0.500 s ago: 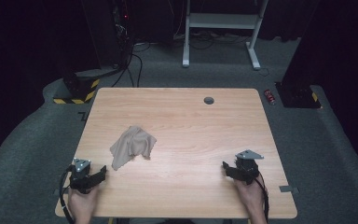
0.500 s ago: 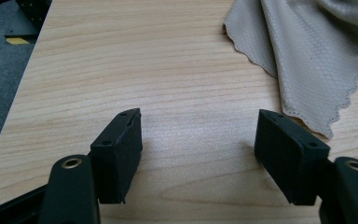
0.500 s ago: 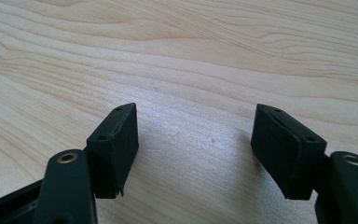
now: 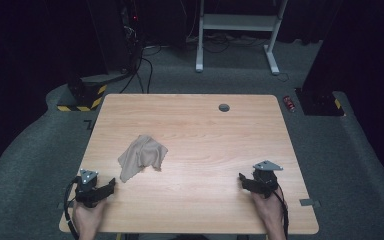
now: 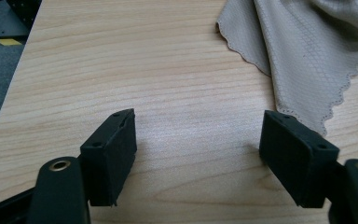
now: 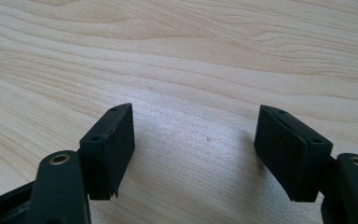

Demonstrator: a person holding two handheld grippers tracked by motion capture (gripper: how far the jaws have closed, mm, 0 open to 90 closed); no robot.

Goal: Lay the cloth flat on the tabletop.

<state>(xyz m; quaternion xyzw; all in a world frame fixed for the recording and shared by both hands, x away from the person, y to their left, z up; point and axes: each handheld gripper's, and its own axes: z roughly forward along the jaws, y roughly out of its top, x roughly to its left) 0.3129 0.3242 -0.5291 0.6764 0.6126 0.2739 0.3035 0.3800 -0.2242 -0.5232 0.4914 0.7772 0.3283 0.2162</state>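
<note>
Cloth [image 4: 142, 157] lay crumpled on the bench [image 4: 195, 125], and every place below is given from it. Nearest the person, the left gripper [image 4: 107, 185] rested on the bench just short of the cloth's near corner and a little to its left, fingers [image 5: 114, 154] spread wide with only bare wood between them. In the left gripper view the cloth's scalloped hem [image 5: 307, 107] ran ahead and to the right of the fingers, its nearest tip just beyond the right finger and seemingly not touching it. The right gripper [image 4: 245, 181] sat well apart from the cloth, far to its right near the same bench edge, its fingers [image 6: 112, 149] likewise wide and empty over plain wood grain.

Judged from this, the left hand was much the nearer, and the coming move would turn on a short reach forward and rightward onto that hem. The cloth's long axis seemed to run from its near-left corner up toward its bunched far side.

Beyond the cloth, toward the far right, a round grommet hole [image 4: 224, 107] marked the bench. The folds hid the cloth's true outline and its other corners, and the left gripper view cut off its upper part.
</note>
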